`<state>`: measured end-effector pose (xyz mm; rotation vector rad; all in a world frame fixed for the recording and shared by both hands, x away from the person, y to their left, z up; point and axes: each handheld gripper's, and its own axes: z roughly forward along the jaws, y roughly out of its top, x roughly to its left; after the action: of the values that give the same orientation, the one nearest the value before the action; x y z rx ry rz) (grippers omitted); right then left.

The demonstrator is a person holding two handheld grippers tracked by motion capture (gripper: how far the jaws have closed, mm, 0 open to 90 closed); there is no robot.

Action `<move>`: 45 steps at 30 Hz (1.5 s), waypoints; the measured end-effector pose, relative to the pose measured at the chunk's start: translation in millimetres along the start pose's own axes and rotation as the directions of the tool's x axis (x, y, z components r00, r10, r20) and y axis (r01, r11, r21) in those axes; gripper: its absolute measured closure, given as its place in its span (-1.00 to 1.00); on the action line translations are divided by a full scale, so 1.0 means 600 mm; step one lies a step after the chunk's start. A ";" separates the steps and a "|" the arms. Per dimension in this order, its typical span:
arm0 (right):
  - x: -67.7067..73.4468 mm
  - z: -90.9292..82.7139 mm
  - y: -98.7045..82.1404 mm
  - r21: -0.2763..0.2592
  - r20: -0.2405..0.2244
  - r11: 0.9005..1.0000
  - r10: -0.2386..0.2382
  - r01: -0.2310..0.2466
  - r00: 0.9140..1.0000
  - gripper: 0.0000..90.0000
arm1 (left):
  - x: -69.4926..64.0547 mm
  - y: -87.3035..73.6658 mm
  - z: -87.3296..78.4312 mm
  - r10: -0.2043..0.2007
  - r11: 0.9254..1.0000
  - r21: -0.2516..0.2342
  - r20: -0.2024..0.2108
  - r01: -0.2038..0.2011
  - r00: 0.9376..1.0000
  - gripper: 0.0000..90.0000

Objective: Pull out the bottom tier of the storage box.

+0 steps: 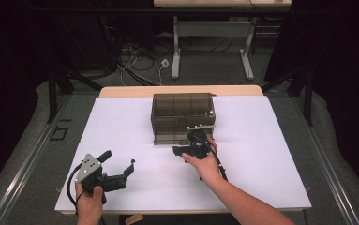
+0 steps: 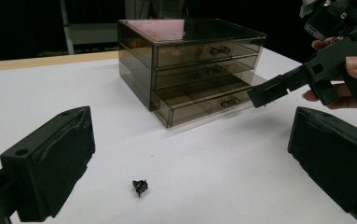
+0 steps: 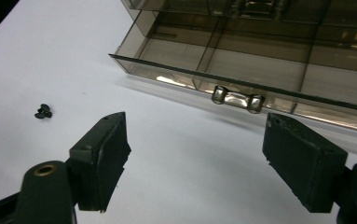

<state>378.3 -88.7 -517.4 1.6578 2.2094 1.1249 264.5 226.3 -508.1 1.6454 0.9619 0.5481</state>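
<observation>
We see a smoked, see-through drawer chest [image 1: 183, 117] standing on the white desk [image 1: 261, 154], with its bottom drawer [image 2: 204, 100] pulled partly out. The right hand-held gripper [image 1: 183, 151] sits just in front of that drawer — its jaws stand apart with nothing between them, and the pads touch no part of the chest. In the right gripper view, the drawer's small metal handle [image 3: 237, 99] lies just ahead of the gap between the two jaws, slightly toward the right jaw, and apart from both. The two upper drawers of the chest are shut.

The left hand-held gripper [image 1: 120, 169] is held low over the desk, well to the left of the right one and away from the chest; its jaws are also spread wide and hold nothing. A small black object [image 2: 140, 186] — too small for us to identify — lies on the desk just ahead of the left hand-held gripper, between its jaws as that gripper's view shows it. From the right hand-held gripper, the same object [image 3: 43, 111] lies off to the left, beyond its left jaw.
</observation>
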 end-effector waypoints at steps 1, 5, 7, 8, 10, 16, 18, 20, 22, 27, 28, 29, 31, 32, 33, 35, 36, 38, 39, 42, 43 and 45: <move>-0.002 -0.002 0.001 0.001 0.006 1.000 -0.004 0.004 1.000 -0.51 | 0.000 0.000 0.000 0.001 1.000 0.001 0.000 -0.001 1.000 -0.99; -0.007 -0.006 0.006 0.013 0.039 1.000 -0.017 0.017 0.999 -0.51 | -0.001 0.000 0.001 0.003 1.000 0.001 0.000 -0.003 1.000 -0.99; -0.008 -0.007 0.008 0.014 0.048 1.000 -0.018 0.017 0.999 -0.51 | -0.001 0.000 0.001 0.004 1.000 0.002 -0.001 -0.004 1.000 -0.99; -0.010 -0.009 0.010 0.021 0.057 1.000 -0.017 0.015 0.998 -0.51 | 0.000 0.000 0.001 0.002 1.000 0.001 -0.001 -0.002 1.000 -0.99; -0.013 -0.009 0.012 0.032 0.072 0.999 -0.022 0.020 0.997 -0.50 | 0.000 0.000 0.001 0.002 1.000 0.000 -0.002 -0.002 1.000 -0.99; -0.023 -0.010 0.017 0.046 0.097 0.999 -0.007 0.002 0.995 -0.50 | -0.002 0.000 0.001 -0.004 1.000 0.002 0.002 0.004 1.000 -0.99; -0.030 -0.012 0.021 0.045 0.118 0.999 0.006 -0.011 0.993 -0.50 | -0.001 0.000 0.001 0.002 1.000 0.004 0.002 -0.002 1.000 -0.99; -0.031 -0.012 0.023 0.048 0.124 0.999 0.010 -0.016 0.992 -0.50 | -0.001 0.000 0.001 0.002 1.000 0.004 0.001 -0.002 1.000 -0.99; -0.039 -0.015 0.029 0.050 0.135 0.998 0.022 -0.029 0.991 -0.50 | -0.001 0.000 0.001 0.001 1.000 0.003 0.000 -0.001 1.000 -0.99; -0.049 -0.018 0.036 0.039 0.151 0.999 0.030 -0.036 0.988 -0.49 | -0.001 0.000 0.001 0.001 1.000 0.003 0.000 -0.001 1.000 -0.99; -0.051 -0.019 0.038 0.038 0.155 0.999 0.032 -0.038 0.987 -0.49 | -0.001 0.000 0.001 0.001 1.000 0.004 0.001 -0.001 1.000 -0.99; -0.053 -0.020 0.039 0.040 0.160 0.998 0.036 -0.043 0.987 -0.49 | -0.001 0.000 0.001 0.000 1.000 0.004 0.001 0.000 1.000 -0.99; -0.059 -0.020 0.042 0.035 0.172 0.999 0.036 -0.042 0.984 -0.49 | -0.002 0.000 0.002 -0.004 1.000 0.004 0.003 0.004 1.000 -0.99; -0.061 -0.021 0.044 0.035 0.176 0.998 0.039 -0.045 0.984 -0.48 | -0.002 -0.001 0.002 -0.004 1.000 0.004 0.003 0.004 1.000 -0.99; -0.063 -0.021 0.046 0.034 0.177 0.998 0.048 -0.055 0.983 -0.48 | -0.001 0.000 0.002 0.000 1.000 0.004 0.002 0.000 1.000 -0.99; -0.071 -0.024 0.052 0.036 0.189 0.998 0.051 -0.059 0.981 -0.48 | -0.001 0.000 0.002 -0.001 1.000 0.004 0.002 0.000 1.000 -0.99; -0.071 -0.024 0.052 0.036 0.189 0.998 0.051 -0.059 0.981 -0.48 | -0.001 0.000 0.002 -0.001 1.000 0.004 0.002 0.001 1.000 -0.99; -0.075 -0.024 0.055 0.032 0.193 0.997 0.058 -0.066 0.979 -0.47 | -0.001 -0.001 0.002 -0.001 1.000 0.004 0.002 0.001 1.000 -0.99; -0.077 -0.024 0.056 0.030 0.197 0.997 0.062 -0.069 0.978 -0.47 | -0.001 0.000 0.002 0.001 1.000 0.003 0.003 -0.001 1.000 -0.99; -0.084 -0.026 0.060 0.036 0.201 0.997 0.064 -0.073 0.977 -0.46 | -0.002 -0.001 0.002 -0.002 1.000 0.005 0.005 0.002 1.000 -0.99; -0.084 -0.026 0.060 0.036 0.201 0.997 0.064 -0.073 0.977 -0.46 | -0.002 -0.001 0.002 -0.002 1.000 0.005 0.005 0.002 1.000 -0.99; -0.086 -0.025 0.061 0.036 0.208 0.996 0.069 -0.078 0.976 -0.46 | -0.001 0.000 0.002 0.002 1.000 0.006 0.005 -0.002 1.000 -0.99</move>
<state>417.3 -137.3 -498.8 1.7979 2.0729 0.8808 264.9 224.9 -508.7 1.6522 0.9592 0.5435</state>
